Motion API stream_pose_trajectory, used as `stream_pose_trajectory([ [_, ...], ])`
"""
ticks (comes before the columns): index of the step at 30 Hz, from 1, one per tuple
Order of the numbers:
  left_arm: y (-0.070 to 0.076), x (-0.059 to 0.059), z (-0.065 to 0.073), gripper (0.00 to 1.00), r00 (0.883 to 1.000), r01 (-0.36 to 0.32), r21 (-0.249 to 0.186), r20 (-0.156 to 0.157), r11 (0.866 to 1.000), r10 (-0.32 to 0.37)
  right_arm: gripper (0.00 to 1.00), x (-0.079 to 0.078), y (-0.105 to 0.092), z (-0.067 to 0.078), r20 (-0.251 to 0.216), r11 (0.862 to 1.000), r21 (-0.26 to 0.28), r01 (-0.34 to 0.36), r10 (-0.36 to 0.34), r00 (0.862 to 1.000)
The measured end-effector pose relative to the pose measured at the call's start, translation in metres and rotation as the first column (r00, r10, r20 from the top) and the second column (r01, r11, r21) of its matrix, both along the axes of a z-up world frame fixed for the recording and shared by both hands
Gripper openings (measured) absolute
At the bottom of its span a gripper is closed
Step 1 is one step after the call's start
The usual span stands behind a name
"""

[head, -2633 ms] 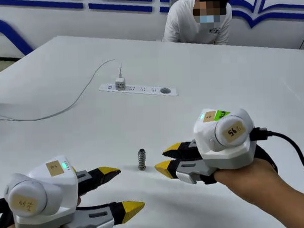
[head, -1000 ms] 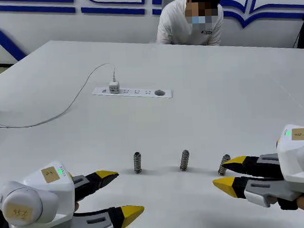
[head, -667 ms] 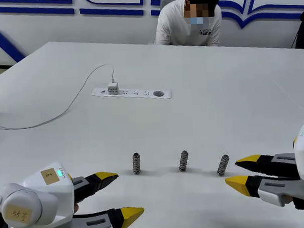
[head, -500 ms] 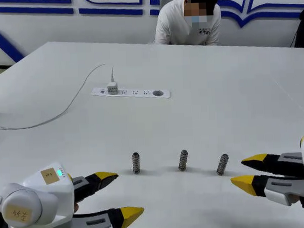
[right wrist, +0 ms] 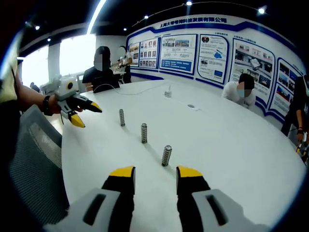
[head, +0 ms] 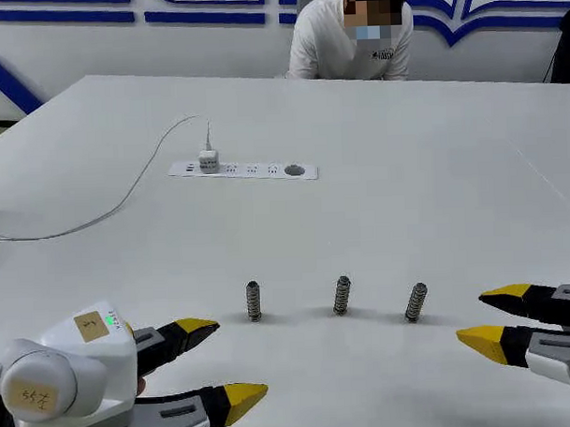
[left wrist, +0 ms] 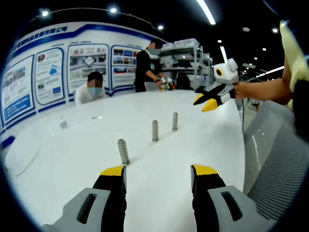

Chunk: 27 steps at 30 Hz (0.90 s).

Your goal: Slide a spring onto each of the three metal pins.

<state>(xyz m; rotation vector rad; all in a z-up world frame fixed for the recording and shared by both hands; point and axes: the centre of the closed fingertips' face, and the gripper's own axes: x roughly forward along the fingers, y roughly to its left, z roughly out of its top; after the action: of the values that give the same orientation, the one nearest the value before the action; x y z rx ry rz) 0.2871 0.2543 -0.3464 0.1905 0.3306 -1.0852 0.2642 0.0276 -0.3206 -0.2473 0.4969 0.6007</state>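
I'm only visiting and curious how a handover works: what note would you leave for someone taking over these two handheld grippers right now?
Left gripper: open, empty, near the left pin.
Right gripper: open, empty, beside the right pin.
The middle pin stands between those two, all in a row on the white table.
Done: each pin appears to wear a spring.
Left: apparently nothing; perhaps check the right pin, which leans slightly.

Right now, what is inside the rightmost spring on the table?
The rightmost spring stands on the table. A rounded metal tip shows at its top in the right gripper view; its coils cover whatever is below.
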Motion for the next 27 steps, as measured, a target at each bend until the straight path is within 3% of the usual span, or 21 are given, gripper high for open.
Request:
stream_pose_trajectory([
  [12, -0.0003, 0.0013, -0.0001, 0.55, 1.000, -0.003, -0.001, -0.001, 1.000, 0.003, 0.40, -0.0055, -0.0096, 0.0012, 0.015, 1.000, 0.008, 0.017, -0.017, 1.000],
  [27, 0.0037, 0.0032, -0.0008, 0.55, 1.000, -0.018, -0.006, -0.004, 1.000, 0.018, 0.48, -0.0054, -0.0024, 0.0017, 0.034, 1.000, 0.026, 0.000, -0.001, 0.999],
])
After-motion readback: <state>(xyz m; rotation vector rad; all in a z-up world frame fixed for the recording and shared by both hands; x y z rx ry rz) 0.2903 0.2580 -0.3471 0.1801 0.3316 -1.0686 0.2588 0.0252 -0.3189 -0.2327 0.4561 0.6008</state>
